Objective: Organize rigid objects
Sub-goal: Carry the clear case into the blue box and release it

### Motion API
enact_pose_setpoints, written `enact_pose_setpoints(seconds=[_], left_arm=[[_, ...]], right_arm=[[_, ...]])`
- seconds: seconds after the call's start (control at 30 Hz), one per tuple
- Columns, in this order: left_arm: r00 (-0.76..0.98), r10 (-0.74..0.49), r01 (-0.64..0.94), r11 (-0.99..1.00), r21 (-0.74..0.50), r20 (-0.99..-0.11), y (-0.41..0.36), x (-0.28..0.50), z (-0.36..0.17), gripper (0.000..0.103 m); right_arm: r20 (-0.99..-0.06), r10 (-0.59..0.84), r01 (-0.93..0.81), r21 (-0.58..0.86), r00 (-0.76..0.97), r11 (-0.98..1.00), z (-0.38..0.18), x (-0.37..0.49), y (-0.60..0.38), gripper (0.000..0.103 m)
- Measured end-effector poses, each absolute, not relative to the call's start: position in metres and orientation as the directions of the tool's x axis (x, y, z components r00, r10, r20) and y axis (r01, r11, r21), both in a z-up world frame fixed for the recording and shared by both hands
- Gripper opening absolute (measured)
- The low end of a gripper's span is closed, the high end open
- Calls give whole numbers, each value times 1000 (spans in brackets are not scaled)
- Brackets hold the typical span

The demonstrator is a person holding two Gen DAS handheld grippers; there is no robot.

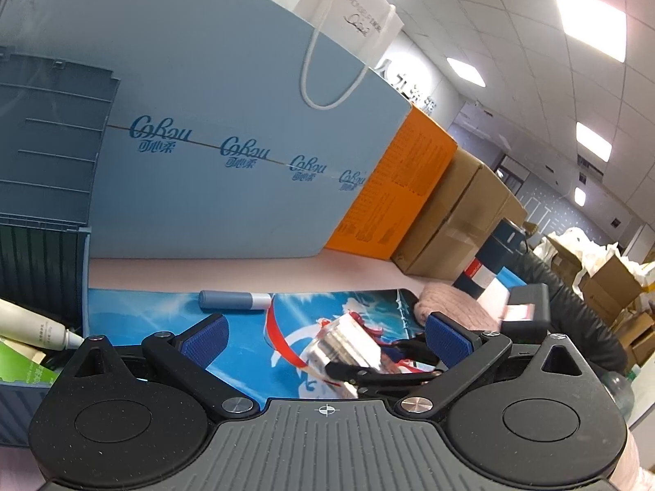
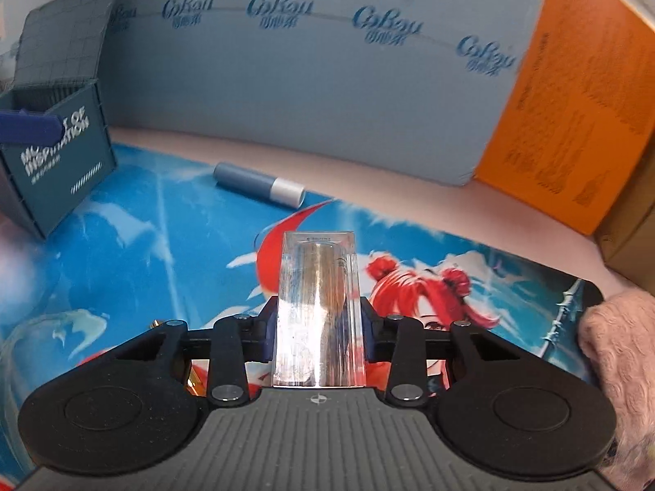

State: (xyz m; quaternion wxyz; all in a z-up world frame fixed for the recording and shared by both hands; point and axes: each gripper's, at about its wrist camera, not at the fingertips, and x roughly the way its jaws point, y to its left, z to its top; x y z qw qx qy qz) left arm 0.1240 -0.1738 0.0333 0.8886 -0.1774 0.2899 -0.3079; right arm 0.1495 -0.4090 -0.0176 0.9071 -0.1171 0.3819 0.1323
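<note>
Jaws of R gripper point(image 2: 317, 329) pinch clear case point(image 2: 318, 307) mid-mat point(image 2: 123, 253), prob for bin point(image 2: 53, 155) at mat's left edge; L gripper point(image 1: 325, 333) wide open, empty.

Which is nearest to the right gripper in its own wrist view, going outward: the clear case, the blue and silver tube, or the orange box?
1. clear case: between the fingers of the right gripper, gripped.
2. blue and silver tube: lying on the printed mat, ahead and slightly left.
3. orange box: far right, at the back beside the light blue carton.
</note>
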Motion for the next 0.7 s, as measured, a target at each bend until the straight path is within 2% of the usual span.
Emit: enact_pose_setpoints(seconds=[0.23, 0.4, 0.53, 0.7], left_arm=[[654, -661, 440, 728, -526, -368, -162, 121, 41, 103], [667, -666, 427, 708, -562, -333, -147, 118, 49, 103], [684, -666, 420, 693, -585, -298, -127, 112, 60, 103], [756, -601, 396, 736, -549, -261, -85, 95, 77, 103]], right_arm=[[-566, 164, -237, -58, 808, 970, 29, 124, -400, 35], [-459, 243, -279, -12, 855, 960, 62, 100, -374, 35], [-384, 312, -350, -32, 869, 936, 83, 86, -346, 35], [-335, 372, -423, -93, 866, 901, 99, 80, -301, 35]])
